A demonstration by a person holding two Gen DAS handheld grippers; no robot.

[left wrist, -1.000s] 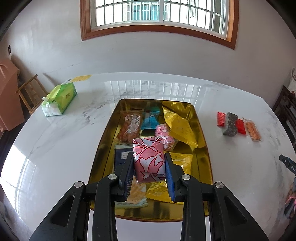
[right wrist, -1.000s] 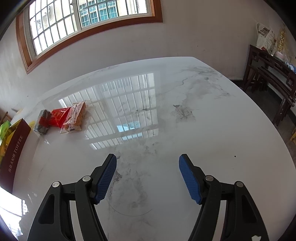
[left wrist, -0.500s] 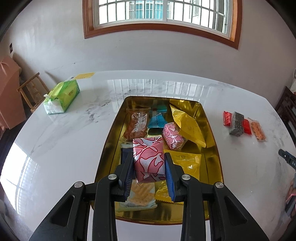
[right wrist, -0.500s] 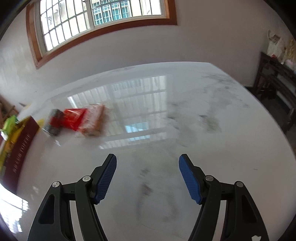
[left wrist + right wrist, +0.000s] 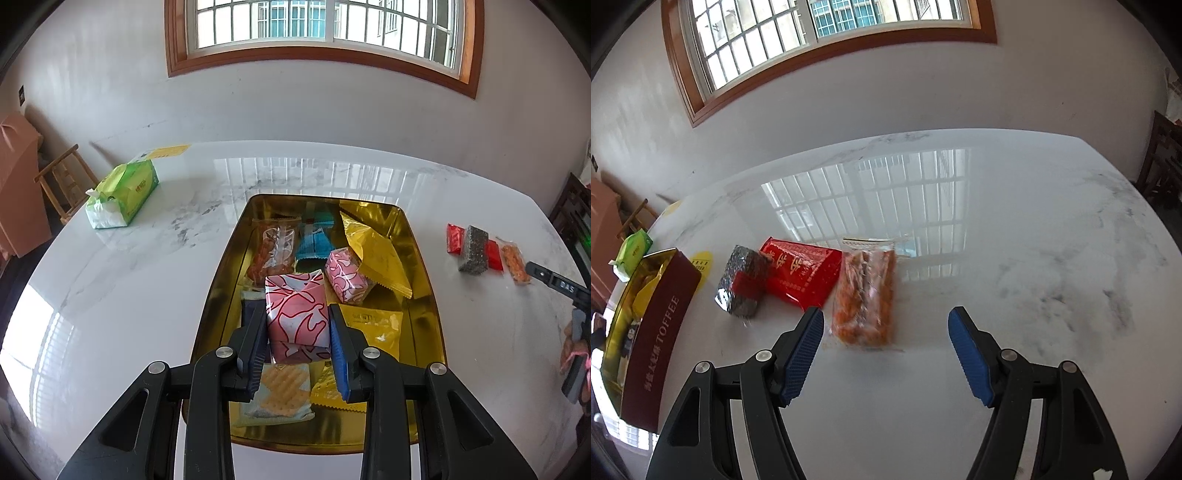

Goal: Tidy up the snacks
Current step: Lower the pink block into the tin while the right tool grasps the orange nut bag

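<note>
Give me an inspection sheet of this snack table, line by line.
Surface: white marble table, glossy.
Job's things: gold tin holding wrapped snacks; three snacks outside it: grey packet, red packet, orange packet.
Clutter: green tissue pack.
Grippers: left tool shut on pink packet over the tin; right tool open, empty, near the orange packet.
Cables: nothing seen.
Surroundings: window, wooden stool.

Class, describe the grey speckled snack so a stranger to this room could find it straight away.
Start at the white marble table, then the gold tin with its dark red side. Just beyond that side lie three loose packets in a row. The grey speckled block is nearest the tin, leaning on the red packet; the orange packet is farthest.
</note>
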